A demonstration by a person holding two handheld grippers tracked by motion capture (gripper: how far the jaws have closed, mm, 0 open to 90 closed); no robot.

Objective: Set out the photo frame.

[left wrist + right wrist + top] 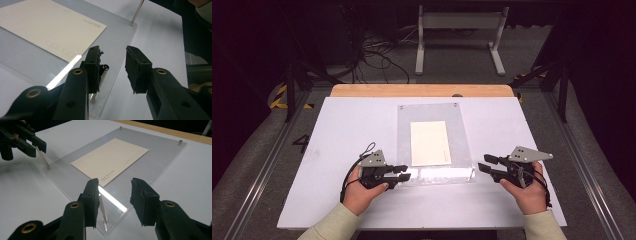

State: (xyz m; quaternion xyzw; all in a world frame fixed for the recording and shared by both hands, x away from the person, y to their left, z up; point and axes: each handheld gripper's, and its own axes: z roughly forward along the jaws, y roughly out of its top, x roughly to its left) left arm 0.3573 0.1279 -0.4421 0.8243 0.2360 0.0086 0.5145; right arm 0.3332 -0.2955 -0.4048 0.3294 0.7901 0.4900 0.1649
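Note:
A clear acrylic plate (pixel 432 112) lies in the middle of the white table with a cream sheet of paper (pixel 430 143) on it. My left gripper (pixel 404 172) is at the plate's near left corner, my right gripper (pixel 482 163) just off its near right corner. In the left gripper view the jaws (pixel 113 53) stand open over the plate's edge (pixel 112 32), with a thin metal pin (pixel 93 97) by the left jaw. In the right gripper view the open jaws (pixel 113 186) straddle another upright pin (pixel 103 210) at the corner, and no pad presses on it.
Short metal studs (pixel 120 128) (pixel 179 142) mark the plate's far corners. A wooden strip (pixel 422 90) runs along the table's far edge. Beyond it a white frame (pixel 459 37) and cables stand on the floor. White tabletop (pixel 352 125) lies to both sides of the plate.

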